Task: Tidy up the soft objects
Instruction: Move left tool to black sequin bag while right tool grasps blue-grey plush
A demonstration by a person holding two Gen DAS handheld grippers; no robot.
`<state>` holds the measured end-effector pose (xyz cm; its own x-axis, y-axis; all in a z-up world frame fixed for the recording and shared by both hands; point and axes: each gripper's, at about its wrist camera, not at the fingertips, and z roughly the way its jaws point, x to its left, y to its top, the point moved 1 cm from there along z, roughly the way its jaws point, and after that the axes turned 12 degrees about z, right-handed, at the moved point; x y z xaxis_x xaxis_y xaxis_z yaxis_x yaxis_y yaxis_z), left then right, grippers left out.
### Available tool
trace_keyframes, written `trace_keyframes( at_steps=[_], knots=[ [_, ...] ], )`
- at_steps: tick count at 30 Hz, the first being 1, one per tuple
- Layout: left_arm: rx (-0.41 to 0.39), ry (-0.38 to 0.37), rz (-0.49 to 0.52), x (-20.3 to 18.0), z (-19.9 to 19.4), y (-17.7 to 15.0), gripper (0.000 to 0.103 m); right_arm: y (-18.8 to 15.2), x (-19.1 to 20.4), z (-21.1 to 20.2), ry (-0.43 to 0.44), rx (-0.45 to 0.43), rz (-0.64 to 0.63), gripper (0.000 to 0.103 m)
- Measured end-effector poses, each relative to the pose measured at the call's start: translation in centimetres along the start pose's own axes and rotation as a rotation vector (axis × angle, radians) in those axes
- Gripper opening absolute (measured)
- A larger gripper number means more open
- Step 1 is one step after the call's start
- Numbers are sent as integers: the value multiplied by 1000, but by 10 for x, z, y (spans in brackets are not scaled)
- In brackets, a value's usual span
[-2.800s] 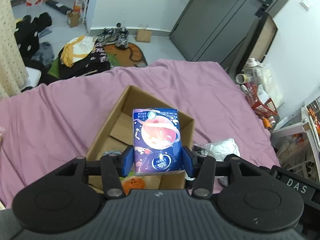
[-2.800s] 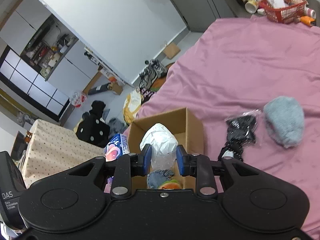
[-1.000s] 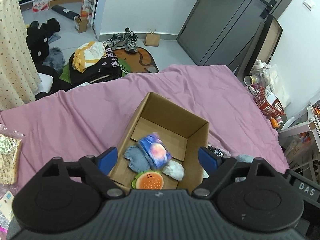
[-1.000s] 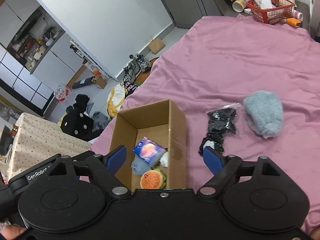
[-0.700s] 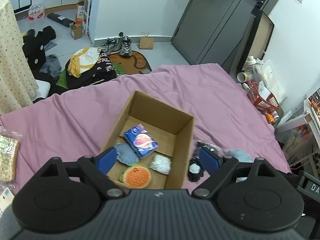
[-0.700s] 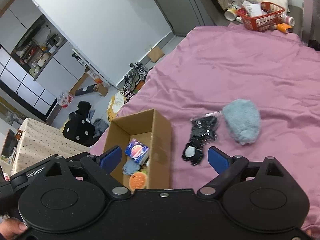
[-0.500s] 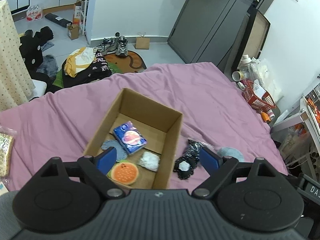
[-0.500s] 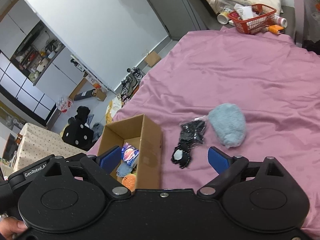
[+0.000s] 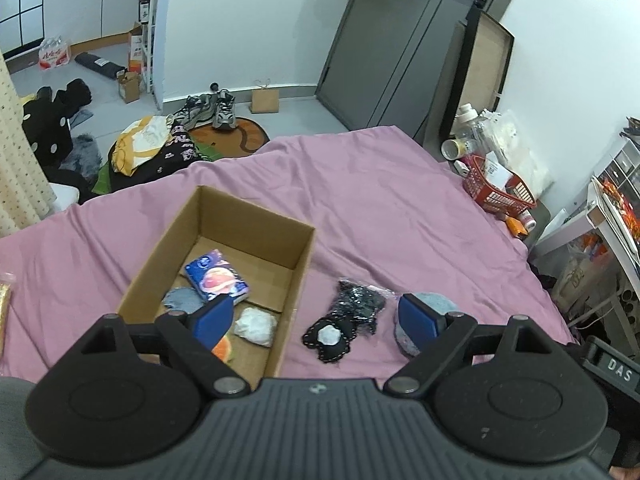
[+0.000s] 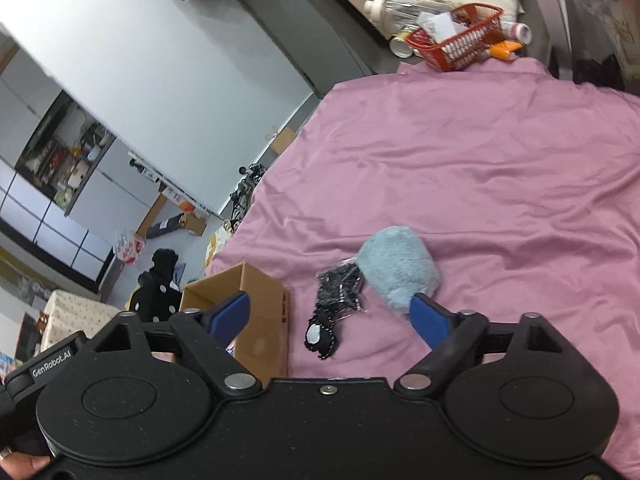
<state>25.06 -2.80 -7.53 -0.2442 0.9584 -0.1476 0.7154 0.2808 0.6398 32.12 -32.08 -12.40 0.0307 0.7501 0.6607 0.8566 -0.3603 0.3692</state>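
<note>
An open cardboard box (image 9: 304, 252) (image 10: 264, 300) sits on the pink bedsheet (image 9: 400, 208) (image 10: 500, 184). Inside it lie a blue tissue pack (image 9: 216, 276), a white wad (image 9: 256, 326), a grey cloth (image 9: 182, 300) and an orange plush (image 9: 222, 347). To the right of the box lie a black bagged item (image 9: 348, 320) (image 10: 336, 300) and a fluffy light-blue plush (image 9: 436, 304) (image 10: 396, 270), side by side. My left gripper (image 9: 316, 316) is open, above the box's near right corner. My right gripper (image 10: 332, 314) is open, above the black item.
A red basket (image 9: 496, 192) (image 10: 456, 46) with bottles stands off the bed's far right edge. Clothes and shoes (image 9: 208, 110) lie on the floor beyond the bed. A packet (image 9: 4, 300) lies at the sheet's left edge. A hand (image 10: 20, 464) grips the right handle.
Both grippers let go of the tissue pack and the white wad, which now lie in the box, then opened wide and shifted right toward the black item and blue plush.
</note>
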Motion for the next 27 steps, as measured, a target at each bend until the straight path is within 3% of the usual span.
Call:
trace_keyframes(
  at_steps=[8,14,27],
  knots=[
    [10,3,11,-20,17,-1,83,10,-16,16,53,43,32,45],
    [36,-5,-6,-29,37,-1,67,18,-22,38,59,59,42,44],
    [59,-34,-90,-38,90,-11,57,7,-30,102,-10,90,-84,45]
  ],
)
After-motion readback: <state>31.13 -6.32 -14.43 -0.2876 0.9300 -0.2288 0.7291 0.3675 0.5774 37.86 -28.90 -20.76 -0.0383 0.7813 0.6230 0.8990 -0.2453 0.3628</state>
